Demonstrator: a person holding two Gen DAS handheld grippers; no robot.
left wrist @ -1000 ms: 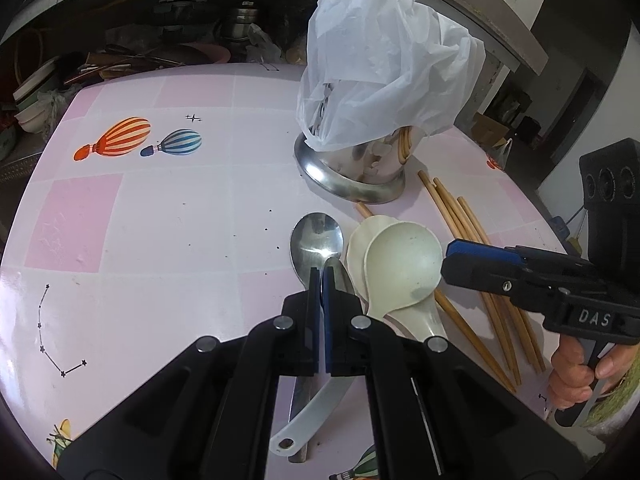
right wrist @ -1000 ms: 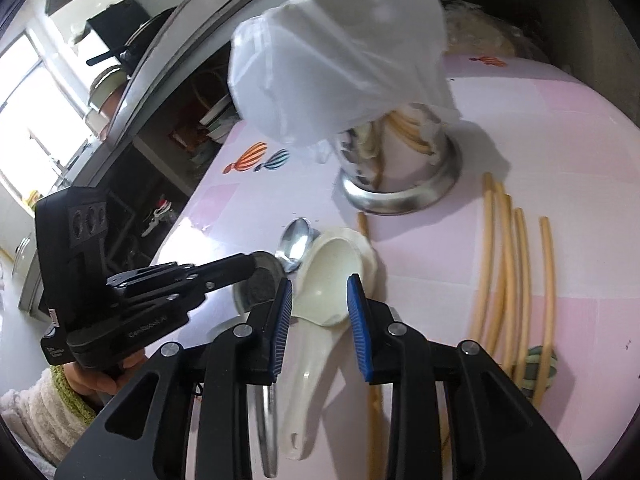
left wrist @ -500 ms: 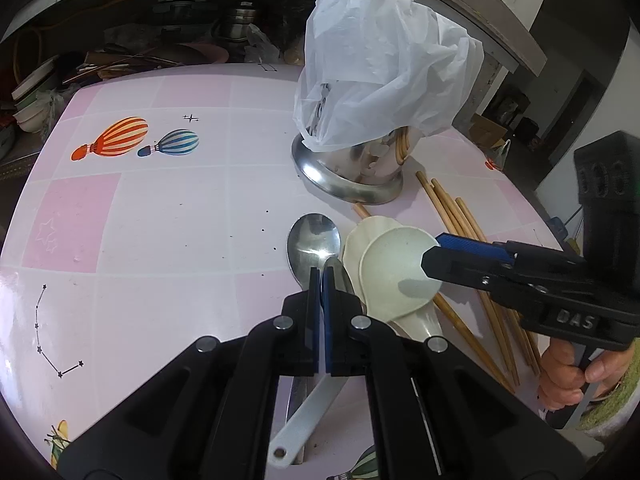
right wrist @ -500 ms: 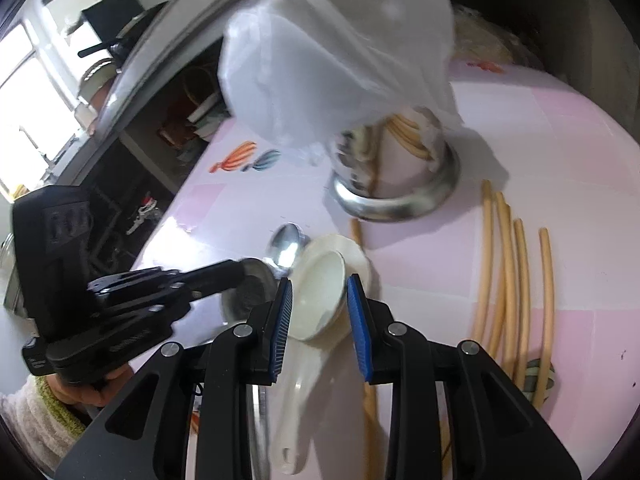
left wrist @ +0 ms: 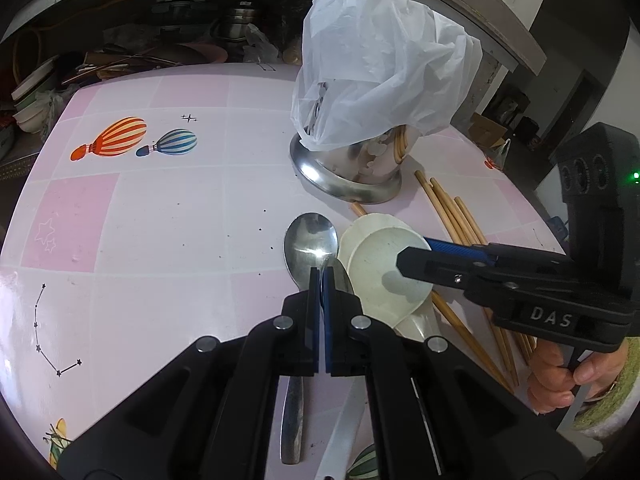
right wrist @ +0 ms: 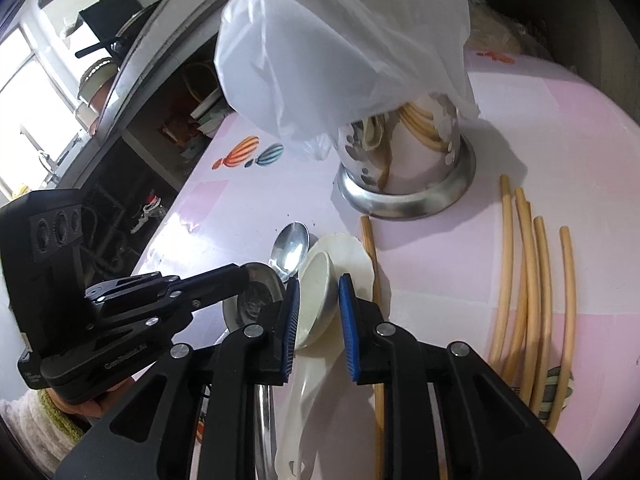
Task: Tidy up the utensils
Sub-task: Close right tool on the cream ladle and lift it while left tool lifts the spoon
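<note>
At lower centre, right tool [right wrist: 318,312] closing around the top white spoon's [right wrist: 316,286] bowl; grip squarely, lift clear (left tool [left wrist: 320,280] shut, empty).

Shut left gripper [left wrist: 321,276] above steel spoon [left wrist: 310,242]

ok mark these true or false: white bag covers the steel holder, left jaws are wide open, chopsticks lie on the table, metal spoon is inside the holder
1. A white plastic bag covers the steel utensil holder. True.
2. The left gripper has its jaws wide open. False: they are shut, empty.
3. Loose chopsticks lie on the pink table. True.
4. The metal spoon is inside the holder. False: it lies on the table beside the cream spoons.
</note>
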